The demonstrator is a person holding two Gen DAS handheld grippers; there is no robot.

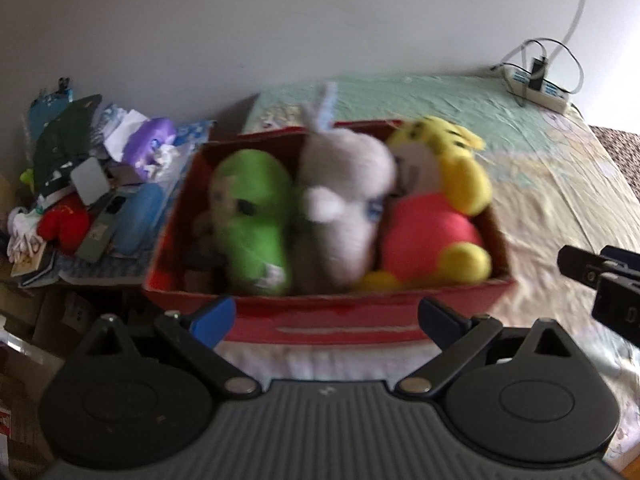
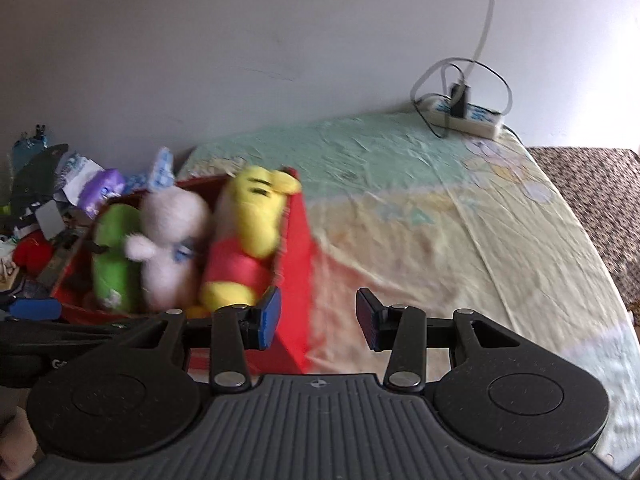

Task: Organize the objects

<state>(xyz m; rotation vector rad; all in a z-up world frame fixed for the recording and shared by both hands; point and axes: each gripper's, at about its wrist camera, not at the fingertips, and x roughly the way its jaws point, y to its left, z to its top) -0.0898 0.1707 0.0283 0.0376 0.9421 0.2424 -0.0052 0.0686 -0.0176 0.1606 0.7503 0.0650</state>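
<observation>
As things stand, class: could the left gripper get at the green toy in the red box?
Probably yes: the left gripper is open and empty, the green toy lies uncovered in the open-topped red box, nothing between.

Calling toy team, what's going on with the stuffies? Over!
Left gripper and right gripper: jaws open, empty. Green, white and yellow plush toys packed in red box. Nothing blocking.

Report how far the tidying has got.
Done: the green toy, white toy and yellow bear sit in the red box. In hand: nothing; left gripper and right gripper are open. Left: the clutter pile beside the box.
</observation>
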